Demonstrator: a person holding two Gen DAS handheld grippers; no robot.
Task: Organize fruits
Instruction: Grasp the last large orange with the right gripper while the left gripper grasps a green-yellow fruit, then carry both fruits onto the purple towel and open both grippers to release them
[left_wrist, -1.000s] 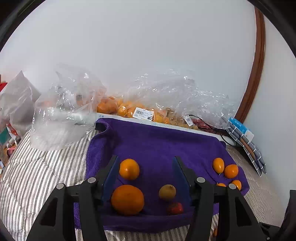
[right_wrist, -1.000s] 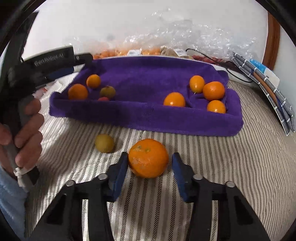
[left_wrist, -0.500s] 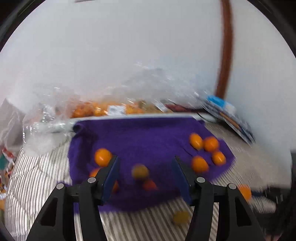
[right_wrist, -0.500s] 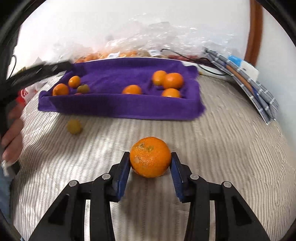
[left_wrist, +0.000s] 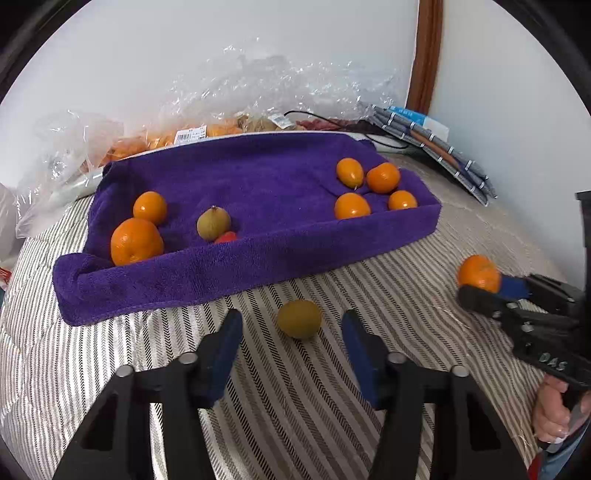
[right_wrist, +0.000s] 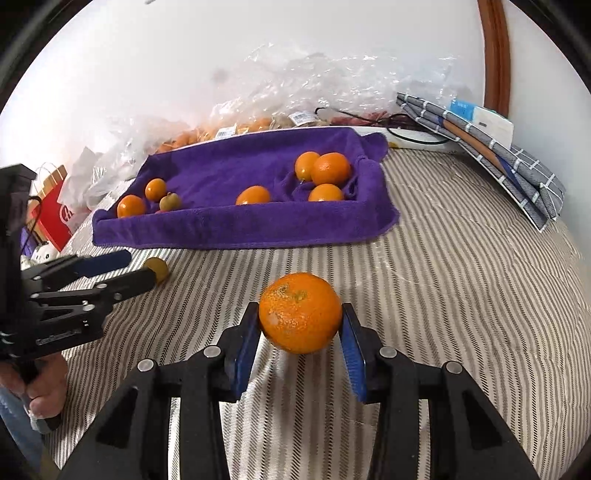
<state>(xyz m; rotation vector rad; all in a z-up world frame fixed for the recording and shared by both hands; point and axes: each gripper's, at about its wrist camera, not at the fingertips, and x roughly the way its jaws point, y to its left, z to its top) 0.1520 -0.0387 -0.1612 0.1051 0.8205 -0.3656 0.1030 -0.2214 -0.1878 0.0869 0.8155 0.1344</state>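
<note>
1. The right tool is gripping a mandarin between its blue pads, lifting it clear of the striped bed cover for carrying.
2. The purple towel tray is waiting at 11 o'clock, already sorting oranges into groups.
3. The left tool is spreading wide around a yellow-green fruit, lining up a grasp.

Ahead of me a striped bedcover spreads out. Crinkled clear plastic bags pile against the white wall, a grey checked folded cloth leans at the right, and a red paper bag sits far left.
</note>
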